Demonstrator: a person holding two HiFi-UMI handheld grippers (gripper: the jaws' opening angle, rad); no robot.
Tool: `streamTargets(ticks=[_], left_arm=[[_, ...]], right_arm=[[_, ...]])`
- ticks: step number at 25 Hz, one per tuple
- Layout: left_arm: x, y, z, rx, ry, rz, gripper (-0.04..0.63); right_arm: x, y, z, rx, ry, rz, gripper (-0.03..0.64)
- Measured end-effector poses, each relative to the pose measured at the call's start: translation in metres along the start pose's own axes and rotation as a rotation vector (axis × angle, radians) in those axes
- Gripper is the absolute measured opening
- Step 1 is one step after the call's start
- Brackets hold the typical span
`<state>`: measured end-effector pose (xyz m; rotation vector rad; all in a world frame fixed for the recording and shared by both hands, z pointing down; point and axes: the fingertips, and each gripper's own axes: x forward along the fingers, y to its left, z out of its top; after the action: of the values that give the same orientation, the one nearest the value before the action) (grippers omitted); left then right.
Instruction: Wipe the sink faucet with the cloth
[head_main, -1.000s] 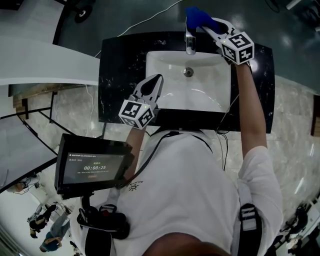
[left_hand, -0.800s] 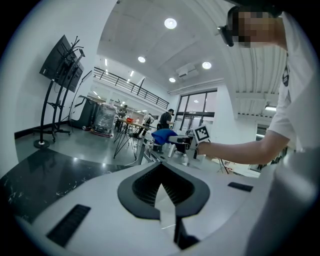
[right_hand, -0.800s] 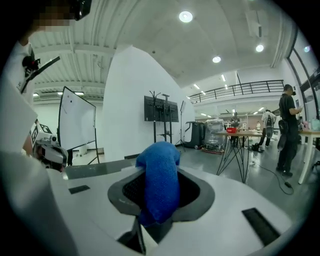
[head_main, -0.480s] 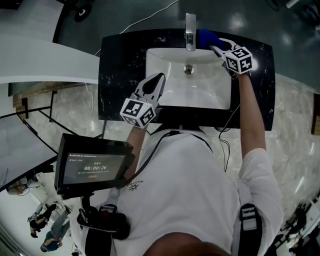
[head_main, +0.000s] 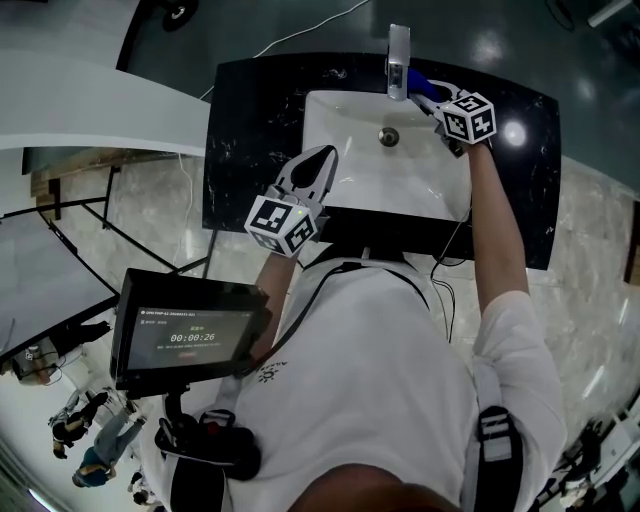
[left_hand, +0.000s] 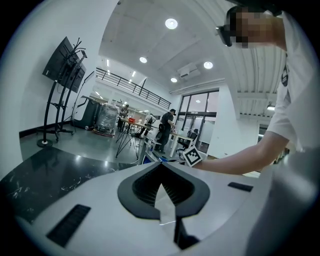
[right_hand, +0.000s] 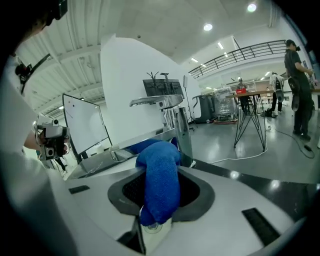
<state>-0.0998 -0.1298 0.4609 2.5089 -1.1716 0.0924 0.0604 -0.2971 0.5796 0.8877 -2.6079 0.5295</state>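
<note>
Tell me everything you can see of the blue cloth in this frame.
The cloth is bright blue, nubby like terry or microfibre, bunched into a thick roll. The right hand-held gripper is shut on it, its far end reaching beside the base of the chrome faucet. Contact with the faucet is unclear.

Blue cloth, bunched, pinched in the right tongs, just beside the upright chrome faucet, at the white sink back rim
</note>
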Motion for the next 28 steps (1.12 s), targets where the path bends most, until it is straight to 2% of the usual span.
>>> streamTargets(ticks=[4,8,20,23,25,28], left_arm=[[0.001,-0.001,-0.002,0.000,0.006,-0.004,0.002],[0.008,-0.006,-0.004,0.007,0.006,-0.025,0.002],[0.014,-0.012,0.002,0.001,-0.010,-0.040,0.002],[0.014,-0.013,0.004,0.003,-0.012,-0.044,0.002],[0.015,-0.014,0.005,0.006,-0.013,-0.046,0.002],[0.016,-0.012,0.006,0.010,-0.013,-0.046,0.002]], right_arm=[[0.008,0.000,0.002,0.041,-0.036,0.016,0.106],[0.012,0.014,0.004,0.072,-0.069,0.092,0.106],[-0.025,0.062,-0.012,0.044,-0.053,0.267,0.106],[-0.036,0.074,-0.022,0.029,-0.015,0.321,0.106],[-0.041,0.072,-0.032,0.009,0.036,0.325,0.106],[-0.039,0.050,-0.042,-0.012,0.082,0.246,0.106]])
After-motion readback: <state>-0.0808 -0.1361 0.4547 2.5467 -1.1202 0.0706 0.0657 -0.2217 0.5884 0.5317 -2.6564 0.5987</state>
